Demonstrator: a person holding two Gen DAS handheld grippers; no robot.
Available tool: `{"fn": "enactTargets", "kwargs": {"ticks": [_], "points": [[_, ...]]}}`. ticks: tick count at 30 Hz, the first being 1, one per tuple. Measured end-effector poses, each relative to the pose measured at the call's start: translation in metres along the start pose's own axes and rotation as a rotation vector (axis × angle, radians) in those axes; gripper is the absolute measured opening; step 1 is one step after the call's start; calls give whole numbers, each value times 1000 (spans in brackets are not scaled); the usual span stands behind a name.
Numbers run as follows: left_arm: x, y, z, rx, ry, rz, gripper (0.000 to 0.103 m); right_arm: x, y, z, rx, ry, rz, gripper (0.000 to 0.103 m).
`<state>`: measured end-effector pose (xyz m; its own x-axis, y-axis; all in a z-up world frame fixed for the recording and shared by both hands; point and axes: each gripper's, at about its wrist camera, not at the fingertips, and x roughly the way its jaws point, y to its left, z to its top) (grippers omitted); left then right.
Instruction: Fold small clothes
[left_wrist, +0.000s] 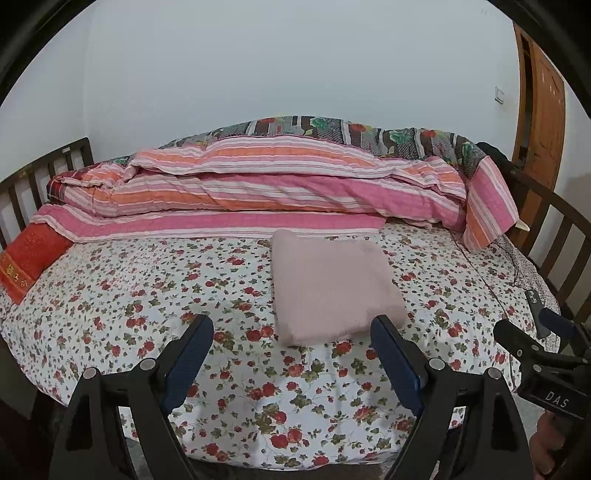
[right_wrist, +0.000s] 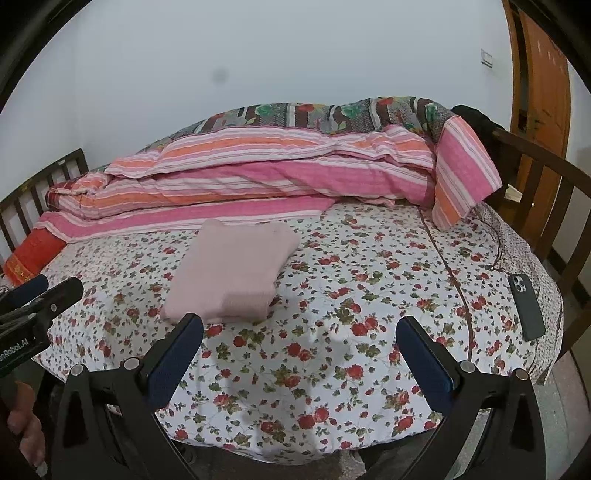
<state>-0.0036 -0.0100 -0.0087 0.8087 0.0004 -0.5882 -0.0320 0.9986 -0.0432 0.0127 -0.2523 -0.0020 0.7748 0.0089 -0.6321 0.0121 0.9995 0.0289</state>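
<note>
Garment (left_wrist: 332, 284), pink and folded, lies on the floral bed (left_wrist: 147, 295); left claw (left_wrist: 291, 354) and right claw (right_wrist: 299, 354) hover spread wide, gripping nothing.

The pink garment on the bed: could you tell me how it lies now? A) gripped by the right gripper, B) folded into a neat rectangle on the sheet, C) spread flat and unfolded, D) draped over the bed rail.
B: the pink garment lies as a folded rectangle on the floral sheet, with neither gripper touching it.
</note>
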Motion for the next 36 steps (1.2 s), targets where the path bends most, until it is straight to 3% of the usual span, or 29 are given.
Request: {"fn": "enactTargets", "kwargs": {"ticks": [36], "points": [[-7,-1,0,-1,-6,5,86,-10,2,-2,11,-7,5,102]]}}
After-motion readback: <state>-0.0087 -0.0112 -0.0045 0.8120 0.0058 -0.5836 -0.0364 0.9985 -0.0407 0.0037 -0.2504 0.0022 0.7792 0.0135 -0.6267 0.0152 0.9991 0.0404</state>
